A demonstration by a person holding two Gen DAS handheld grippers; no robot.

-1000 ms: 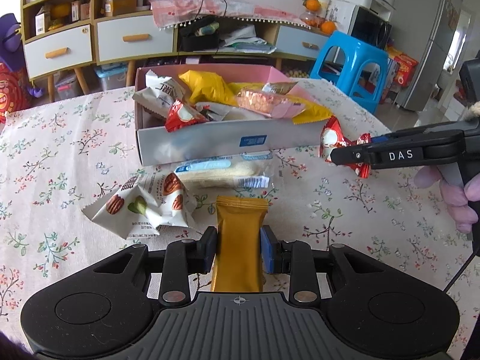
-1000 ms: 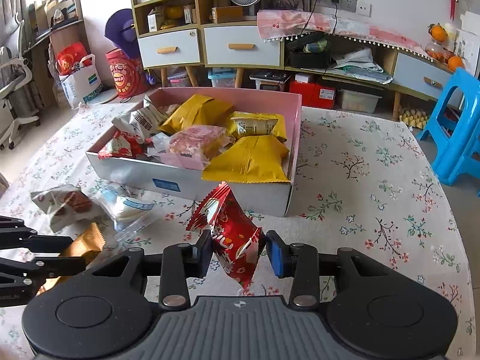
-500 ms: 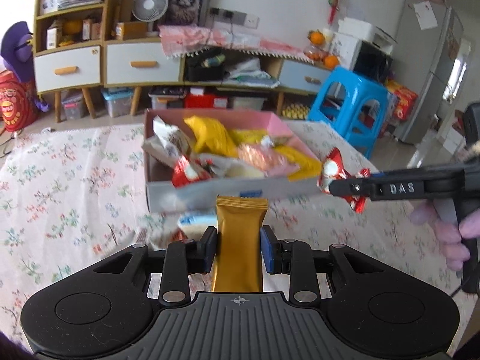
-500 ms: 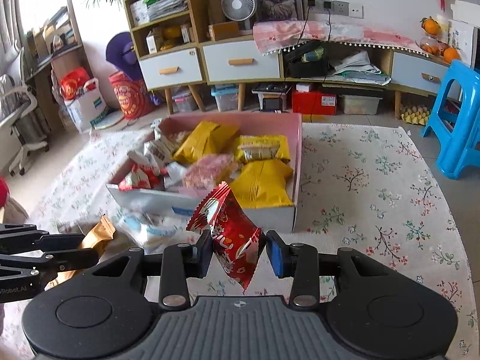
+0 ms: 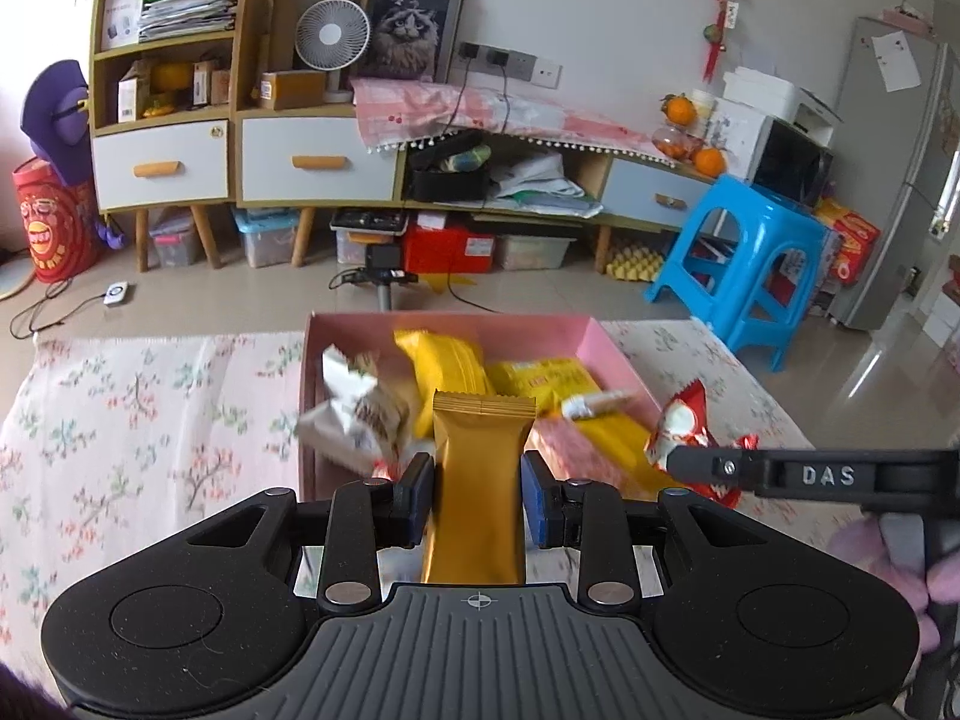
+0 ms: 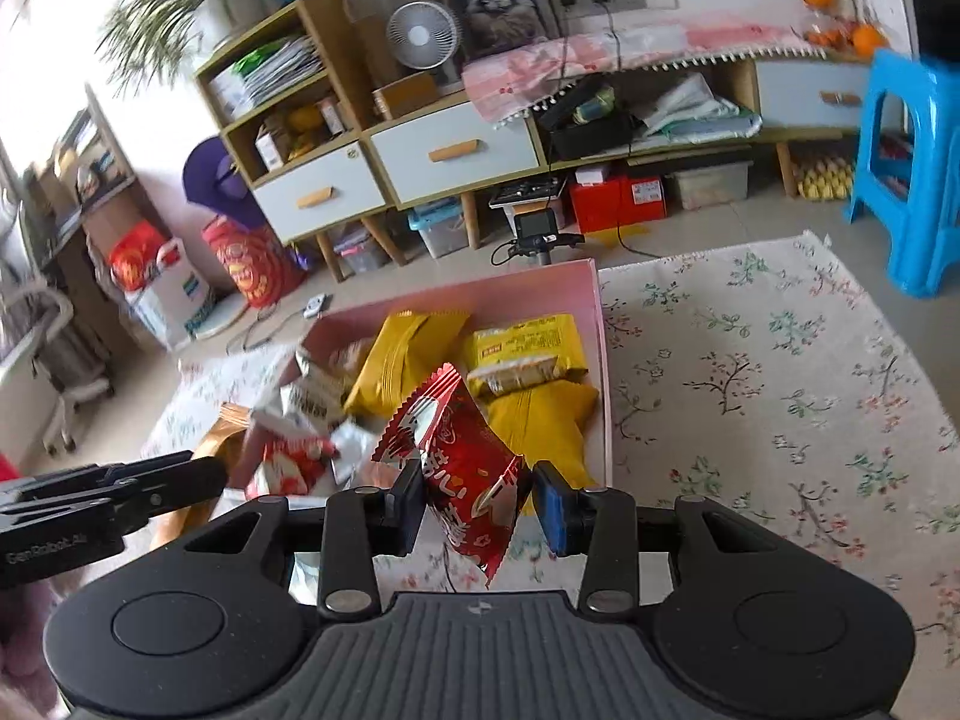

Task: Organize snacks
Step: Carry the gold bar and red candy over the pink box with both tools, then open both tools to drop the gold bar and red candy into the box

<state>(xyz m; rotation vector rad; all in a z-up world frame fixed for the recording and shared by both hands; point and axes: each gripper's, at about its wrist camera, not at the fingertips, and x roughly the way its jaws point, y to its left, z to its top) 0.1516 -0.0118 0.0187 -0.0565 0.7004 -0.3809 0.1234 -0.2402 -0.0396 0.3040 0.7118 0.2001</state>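
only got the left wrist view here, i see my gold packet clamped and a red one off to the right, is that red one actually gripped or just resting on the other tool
Observer: Gripped. In the right wrist view the red packet sits pinched between both pads of the right gripper, hanging clear of the table.
Operator: ok and the box, any free room on its right side
Observer: Not much. Yellow packets lie against the right wall of the pink box, stacked one over another.
Operator: anything past the box on that side
Observer: Only the flowered tablecloth; no loose snacks show there.
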